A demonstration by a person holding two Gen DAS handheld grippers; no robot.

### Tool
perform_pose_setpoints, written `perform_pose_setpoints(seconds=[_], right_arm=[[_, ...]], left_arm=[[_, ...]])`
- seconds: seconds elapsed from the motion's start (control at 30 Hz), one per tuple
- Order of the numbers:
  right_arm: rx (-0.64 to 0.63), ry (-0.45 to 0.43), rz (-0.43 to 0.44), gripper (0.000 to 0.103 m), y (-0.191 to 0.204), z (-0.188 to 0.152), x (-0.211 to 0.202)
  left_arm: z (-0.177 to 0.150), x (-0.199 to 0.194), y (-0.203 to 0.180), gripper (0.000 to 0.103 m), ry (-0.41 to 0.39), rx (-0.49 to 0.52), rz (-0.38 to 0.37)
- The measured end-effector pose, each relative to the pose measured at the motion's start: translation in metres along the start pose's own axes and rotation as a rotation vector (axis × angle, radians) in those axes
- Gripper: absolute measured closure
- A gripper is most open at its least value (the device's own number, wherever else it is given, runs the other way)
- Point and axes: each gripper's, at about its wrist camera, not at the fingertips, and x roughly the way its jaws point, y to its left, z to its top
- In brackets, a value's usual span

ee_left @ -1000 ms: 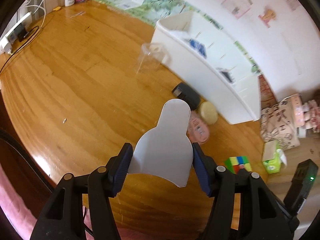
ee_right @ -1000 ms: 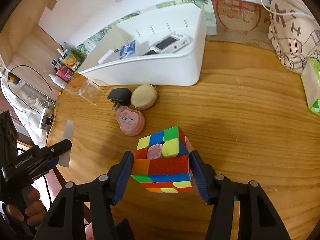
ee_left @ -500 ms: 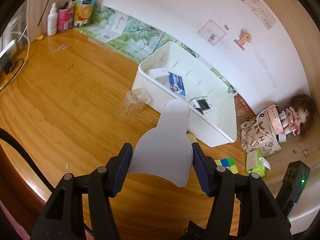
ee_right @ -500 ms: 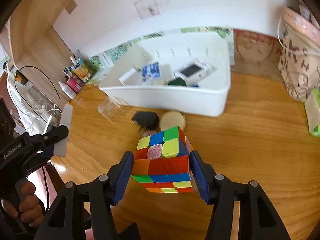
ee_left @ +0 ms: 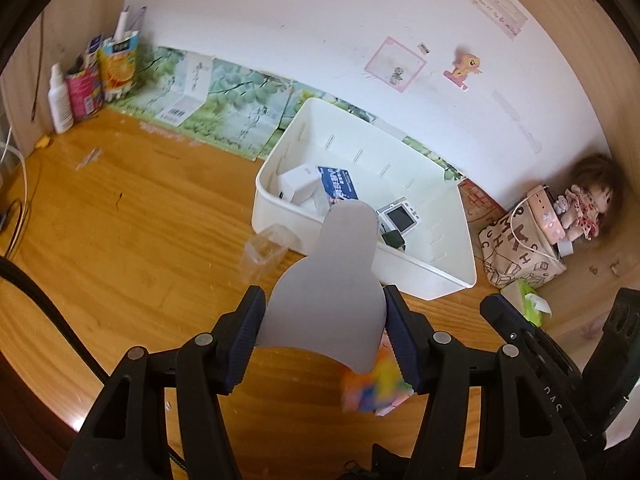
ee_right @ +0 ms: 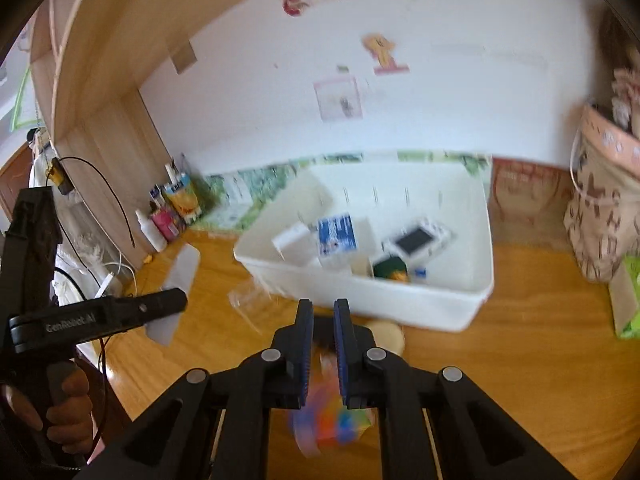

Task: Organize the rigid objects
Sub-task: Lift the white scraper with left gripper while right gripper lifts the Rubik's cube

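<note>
The left tongs (ee_left: 324,340) are clamping a flat grey bottle-shaped card (ee_left: 332,280). The right tongs (ee_right: 320,344) are nearly closed on nothing, a blurred multicoloured puzzle cube (ee_right: 332,420) loose beneath them. Next, probably, carrying the card ahead to the white plastic bin (ee_left: 432,276).

A home, likely a child's room: a wooden desk surface (ee_left: 120,220) against a white wall (ee_left: 280,20) with cartoon stickers (ee_left: 464,65), a doll (ee_left: 588,208) in the corner, a patterned bag (ee_left: 520,252), and a white storage bin (ee_left: 400,268) holding small household items.
</note>
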Motion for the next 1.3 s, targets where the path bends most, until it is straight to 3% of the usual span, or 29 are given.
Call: perform_pose_setpoints(seconds=[0.43,0.5,0.57,0.67,0.73,0.87,1.0,1.13,1.3], right_arm=[[0.163,0.14,0.002,0.091,0.004,-0.019,0.028],[0.19,0.164,0.003,0.085,0.005,-0.024,0.03],[0.234,0.187,0.008,0.064,0.006,-0.03,0.033],[0.309,0.214,-0.004,0.047,0.005,-0.041,0.038],[0.358,0.237,-0.017,0.041,0.005,-0.05,0.043],[0.426,0.294,-0.06,0.034,0.006,-0.063,0.052],[0.472,0.363,-0.067,0.032,0.011,-0.076,0.064],[0.489,0.431,-0.085,0.024,0.018,-0.085,0.076],[0.476,0.51,-0.11,0.023,0.026,-0.089,0.089]], left_arm=[[0.024,-0.007,0.028,0.04,-0.014,0.065,-0.018],[0.024,-0.006,0.03,0.04,-0.005,0.083,-0.027],[0.024,-0.005,0.032,0.04,0.006,0.104,-0.034],[0.026,-0.004,0.035,0.04,0.015,0.133,-0.047],[0.027,-0.003,0.038,0.04,0.02,0.151,-0.053],[0.031,0.002,0.044,0.04,0.037,0.182,-0.058],[0.033,0.007,0.048,0.04,0.056,0.214,-0.063],[0.035,0.011,0.048,0.04,0.067,0.25,-0.063],[0.037,0.014,0.05,0.04,0.073,0.275,-0.064]])
